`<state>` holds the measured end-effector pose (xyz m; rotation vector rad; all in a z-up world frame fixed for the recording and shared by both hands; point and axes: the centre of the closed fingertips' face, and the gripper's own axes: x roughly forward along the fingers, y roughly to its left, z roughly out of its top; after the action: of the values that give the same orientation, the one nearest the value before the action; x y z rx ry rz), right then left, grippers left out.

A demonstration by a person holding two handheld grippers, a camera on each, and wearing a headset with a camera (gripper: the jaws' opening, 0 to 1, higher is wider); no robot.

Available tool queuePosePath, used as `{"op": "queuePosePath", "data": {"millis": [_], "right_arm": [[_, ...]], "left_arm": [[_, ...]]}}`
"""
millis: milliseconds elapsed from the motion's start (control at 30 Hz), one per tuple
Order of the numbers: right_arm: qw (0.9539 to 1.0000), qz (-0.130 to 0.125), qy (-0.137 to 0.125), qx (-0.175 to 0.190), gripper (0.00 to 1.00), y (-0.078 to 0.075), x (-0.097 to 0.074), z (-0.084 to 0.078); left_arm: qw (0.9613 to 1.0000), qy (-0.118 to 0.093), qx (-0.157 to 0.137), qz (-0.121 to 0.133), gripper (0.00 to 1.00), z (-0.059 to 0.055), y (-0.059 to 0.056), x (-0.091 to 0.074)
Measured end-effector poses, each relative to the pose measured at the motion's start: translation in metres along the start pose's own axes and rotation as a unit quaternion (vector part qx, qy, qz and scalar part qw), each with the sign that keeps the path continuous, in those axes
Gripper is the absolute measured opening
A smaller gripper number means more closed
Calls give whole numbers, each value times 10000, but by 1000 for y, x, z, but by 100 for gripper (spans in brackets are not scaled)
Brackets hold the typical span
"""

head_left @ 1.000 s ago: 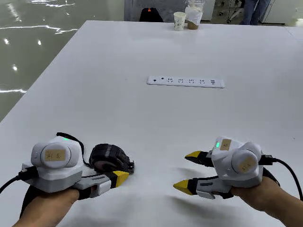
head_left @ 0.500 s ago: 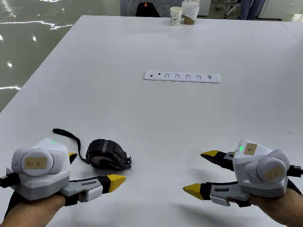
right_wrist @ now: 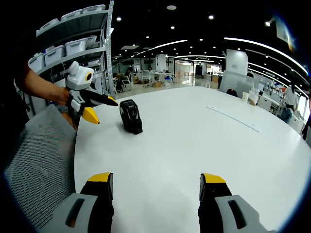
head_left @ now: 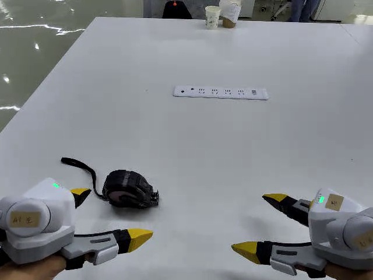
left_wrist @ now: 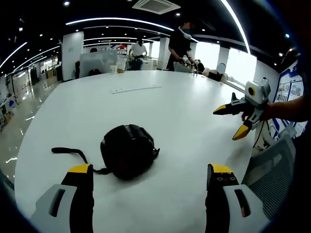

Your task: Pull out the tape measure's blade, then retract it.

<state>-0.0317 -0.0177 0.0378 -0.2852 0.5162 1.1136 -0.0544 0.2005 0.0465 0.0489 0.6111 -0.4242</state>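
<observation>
A black tape measure (head_left: 128,189) lies on the white table (head_left: 192,140), its black wrist strap (head_left: 78,166) trailing to the left; its blade is fully in. My left gripper (head_left: 109,213) is open just short of it, yellow tips either side and a little behind. In the left gripper view the tape measure (left_wrist: 127,150) rests ahead, between the wide-apart jaws of the left gripper (left_wrist: 150,174). My right gripper (head_left: 260,223) hangs open at the lower right, well away from the tape measure (right_wrist: 131,115), which lies far ahead of the right gripper (right_wrist: 156,183) in its own view.
A white power strip (head_left: 220,93) lies across the middle of the table. Paper cups (head_left: 213,16) stand at the far edge. People stand beyond the table in the left gripper view. A mesh chair (right_wrist: 39,160) is at the near table edge.
Both grippers have drawn back toward me and apart. The left gripper has let go of the tape measure, which now lies free on the table. The camera has tilted.
</observation>
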Motion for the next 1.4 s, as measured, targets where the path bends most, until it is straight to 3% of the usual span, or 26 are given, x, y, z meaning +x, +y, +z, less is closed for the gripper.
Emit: {"op": "queuePosePath", "data": {"millis": [467, 933, 1400], "right_arm": [[9986, -276, -360, 254, 86, 5, -11, 5], [9982, -288, -388, 345, 99, 12, -12, 4], [9986, -248, -346, 306, 99, 14, -13, 4]], "left_arm": [[9983, -132, 436, -364, 99, 2, -20, -13], [9989, -215, 293, -297, 99, -2, -16, -20], [9990, -234, 282, -272, 99, 0, -10, -21]]}}
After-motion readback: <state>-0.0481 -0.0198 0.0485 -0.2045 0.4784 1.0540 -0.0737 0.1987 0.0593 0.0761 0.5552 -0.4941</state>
